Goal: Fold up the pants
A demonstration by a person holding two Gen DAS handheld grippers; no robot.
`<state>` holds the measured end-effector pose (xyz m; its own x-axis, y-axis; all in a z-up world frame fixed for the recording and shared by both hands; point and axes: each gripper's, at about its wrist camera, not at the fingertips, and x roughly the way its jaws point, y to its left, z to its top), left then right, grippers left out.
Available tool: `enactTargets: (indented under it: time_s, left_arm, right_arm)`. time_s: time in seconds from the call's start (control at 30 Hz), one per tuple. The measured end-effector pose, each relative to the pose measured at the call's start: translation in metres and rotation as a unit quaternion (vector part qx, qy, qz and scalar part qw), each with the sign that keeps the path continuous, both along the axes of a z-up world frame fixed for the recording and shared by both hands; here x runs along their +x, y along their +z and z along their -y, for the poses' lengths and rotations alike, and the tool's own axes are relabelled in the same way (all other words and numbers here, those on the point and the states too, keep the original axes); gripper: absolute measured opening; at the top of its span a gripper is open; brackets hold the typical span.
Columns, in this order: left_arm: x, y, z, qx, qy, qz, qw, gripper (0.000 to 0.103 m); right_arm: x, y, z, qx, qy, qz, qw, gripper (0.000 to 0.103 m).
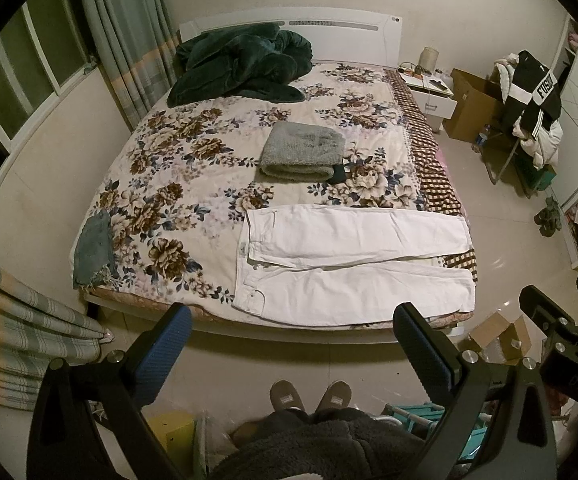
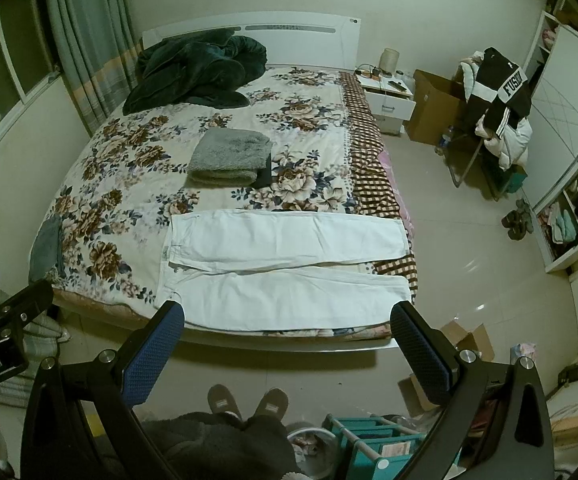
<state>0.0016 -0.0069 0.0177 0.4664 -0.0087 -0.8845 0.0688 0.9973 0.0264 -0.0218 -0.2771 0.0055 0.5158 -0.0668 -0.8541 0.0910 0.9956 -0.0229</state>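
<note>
White pants (image 1: pixel 349 268) lie flat across the near edge of the bed, waist to the left, both legs spread to the right; they also show in the right wrist view (image 2: pixel 285 268). My left gripper (image 1: pixel 293 320) is open and empty, held back from the bed above the floor. My right gripper (image 2: pixel 287 316) is open and empty too, at the same distance; it shows at the right edge of the left wrist view (image 1: pixel 561 320).
The floral bedspread (image 1: pixel 193 168) carries a folded grey towel (image 1: pixel 301 152), a dark green blanket (image 1: pixel 241 68) by the headboard and a blue denim piece (image 1: pixel 93 248) at the near left corner. Slippered feet (image 1: pixel 309 396), cardboard boxes (image 1: pixel 501 332) and a teal rack (image 2: pixel 369 440) occupy the floor.
</note>
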Motion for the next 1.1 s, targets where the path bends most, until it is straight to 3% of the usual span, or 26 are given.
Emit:
enactTargets:
  time_s: [0.43, 0.73, 0.93, 1.1]
  left_arm:
    - [0.001, 0.002, 0.000, 0.000, -0.001, 0.002, 1.0000, 0.103]
    - [0.005, 0.012, 0.004, -0.001, -0.003, -0.003, 1.0000, 0.103]
    - [0.016, 0.007, -0.003, 0.006, 0.001, 0.003, 1.0000, 0.103]
    - [0.055, -0.017, -0.014, 0.030, 0.015, 0.034, 0.9989, 0.103]
  right_arm:
    - [-0.017, 0.005, -0.005, 0.000, 0.002, -0.001, 1.000, 0.103]
    - [-0.021, -0.007, -0.008, 0.003, -0.004, -0.016, 1.000, 0.103]
    - [0.003, -0.025, -0.011, 0.004, -0.017, -0.025, 1.000, 0.103]
    - [0.034, -0.051, -0.006, -0.002, -0.057, -0.025, 0.998, 0.103]
